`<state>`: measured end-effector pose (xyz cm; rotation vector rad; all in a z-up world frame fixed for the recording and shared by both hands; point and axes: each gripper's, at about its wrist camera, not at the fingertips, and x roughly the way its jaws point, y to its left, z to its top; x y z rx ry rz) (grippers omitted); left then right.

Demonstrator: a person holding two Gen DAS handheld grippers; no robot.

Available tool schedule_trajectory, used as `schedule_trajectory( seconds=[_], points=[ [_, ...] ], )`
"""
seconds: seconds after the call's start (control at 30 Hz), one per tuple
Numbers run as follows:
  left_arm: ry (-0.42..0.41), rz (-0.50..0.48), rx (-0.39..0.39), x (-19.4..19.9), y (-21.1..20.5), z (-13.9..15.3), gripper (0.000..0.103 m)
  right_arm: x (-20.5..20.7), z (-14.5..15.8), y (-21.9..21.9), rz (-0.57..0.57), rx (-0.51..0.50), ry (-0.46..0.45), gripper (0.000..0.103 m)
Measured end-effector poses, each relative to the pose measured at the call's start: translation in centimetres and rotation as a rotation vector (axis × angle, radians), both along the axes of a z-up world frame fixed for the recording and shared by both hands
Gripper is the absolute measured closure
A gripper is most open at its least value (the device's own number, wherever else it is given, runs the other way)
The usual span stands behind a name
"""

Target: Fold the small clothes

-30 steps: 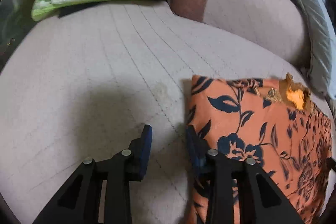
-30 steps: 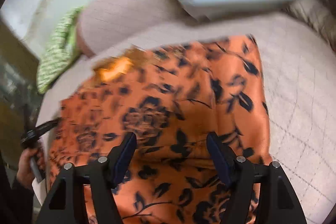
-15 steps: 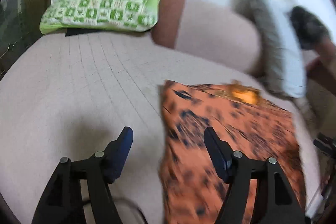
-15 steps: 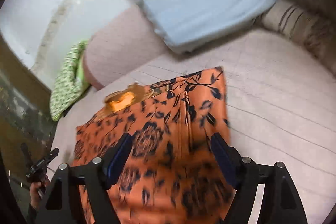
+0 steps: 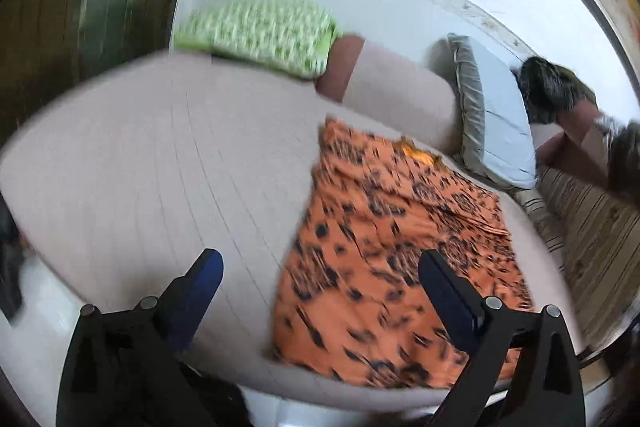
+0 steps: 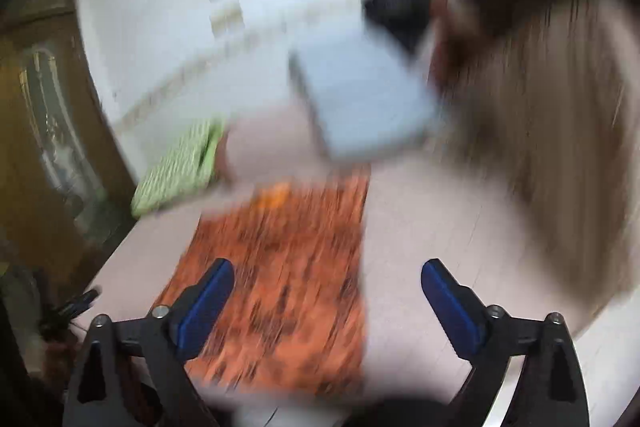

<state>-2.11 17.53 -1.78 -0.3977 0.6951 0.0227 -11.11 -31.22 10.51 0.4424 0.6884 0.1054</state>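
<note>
Both grippers hang above the bed with nothing between their blue pads: the left gripper and the right gripper are each opening wide. Below them the orange floral garment lies folded flat on the pink quilted mattress, near a pale blue pillow.

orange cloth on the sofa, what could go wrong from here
The orange cloth lies folded near the front edge of the sofa seat; a snag from either open tool could drag it off. The left tool and right tool are both opening with nothing between the fingers. The fold looks loose along its far edge, by the yellow neckline patch, so it may spring open. Both views are blurred, so the fold's neatness is hard to judge.
</note>
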Motion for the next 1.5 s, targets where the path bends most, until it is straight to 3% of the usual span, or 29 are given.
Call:
schedule_trajectory(
  seconds=[0.07, 0.13, 0.2, 0.27, 0.37, 0.4, 0.43, 0.47, 0.5, 0.63, 0.7, 0.77, 0.8, 0.83, 0.87, 0.9, 0.93, 0.97, 1.0, 1.23, 1.43, 1.5],
  points=[
    [0.108, 0.0, -0.059, 0.8, -0.3, -2.4, 0.005, 2.3, -4.7, -0.1, 0.002, 0.115, 0.142, 0.009],
    [0.158, 0.021, -0.097, 1.2, -0.1, -3.9, 0.005, 3.9, -7.6, -0.4, -0.033, 0.209, 0.206, 0.02],
    [0.237, 0.013, -0.141, 2.1, 0.3, -5.7, 0.005, 5.4, -9.8, -0.4, -0.039, 0.307, 0.26, 0.023],
    [0.278, 0.022, -0.15, 2.6, 0.4, -7.0, 0.005, 6.5, -11.5, 0.8, -0.043, 0.319, 0.328, 0.025],
    [0.306, -0.007, -0.11, 3.4, -0.6, -8.0, 0.005, 6.7, -12.3, 2.4, -0.054, 0.242, 0.357, 0.025],
    [0.307, -0.025, -0.103, 3.6, -1.0, -8.3, 0.006, 6.6, -12.0, 2.5, -0.043, 0.242, 0.352, 0.032],
    [0.319, -0.044, -0.081, 3.8, -1.3, -8.7, 0.024, 6.5, -11.8, 2.5, -0.027, 0.243, 0.352, 0.061],
    [0.357, -0.05, -0.048, 4.1, -1.5, -9.2, 0.06, 6.5, -12.0, 2.9, -0.015, 0.234, 0.364, 0.076],
    [0.388, -0.017, -0.004, 4.0, -1.2, -9.5, 0.072, 6.4, -12.0, 3.0, -0.012, 0.226, 0.366, 0.08],
    [0.385, -0.016, -0.097, 3.8, 0.1, -9.4, 0.07, 6.2, -12.8, 2.1, -0.054, 0.235, 0.403, 0.076],
    [0.37, -0.038, -0.128, 3.8, 0.1, -9.6, 0.046, 6.6, -13.2, 2.1, -0.042, 0.263, 0.417, 0.064],
    [0.35, -0.06, -0.128, 3.7, -0.6, -9.4, 0.03, 6.4, -12.6, 2.5, -0.012, 0.259, 0.382, 0.044],
    [0.352, -0.067, -0.093, 3.8, -1.1, -9.4, 0.03, 6.5, -12.6, 2.8, -0.009, 0.252, 0.384, 0.035],
    [0.361, -0.075, -0.056, 4.0, -1.5, -9.5, 0.03, 6.8, -12.7, 3.1, -0.02, 0.235, 0.401, 0.035],
    [0.369, -0.08, -0.013, 4.1, -2.0, -9.5, 0.042, 7.3, -13.1, 3.2, -0.032, 0.239, 0.412, 0.035],
    [0.373, -0.067, 0.04, 4.1, -2.3, -9.4, 0.077, 7.4, -13.4, 3.0, -0.043, 0.257, 0.412, 0.037],
    [0.377, -0.056, 0.072, 4.1, -2.1, -9.2, 0.09, 7.4, -13.6, 2.7, -0.06, 0.271, 0.419, 0.051],
    [0.368, -0.074, 0.013, 4.1, -1.6, -9.0, 0.096, 7.2, -13.6, 2.1, -0.055, 0.311, 0.413, 0.069],
    [0.367, -0.068, -0.054, 4.0, -0.8, -8.8, 0.096, 7.1, -13.6, 1.9, -0.039, 0.358, 0.407, 0.094],
    [0.182, -0.029, -0.105, 2.8, 0.9, -3.7, 0.096, 5.1, -9.9, -1.0, -0.052, 0.518, 0.24, 0.094],
    [0.335, 0.017, -0.151, 4.1, 1.3, -7.4, 0.096, 6.3, -12.4, -0.9, -0.062, 0.57, 0.319, 0.094],
    [0.332, 0.013, -0.144, 4.2, 1.5, -7.0, 0.096, 6.4, -12.6, -1.2, -0.062, 0.581, 0.334, 0.094]
  ],
)
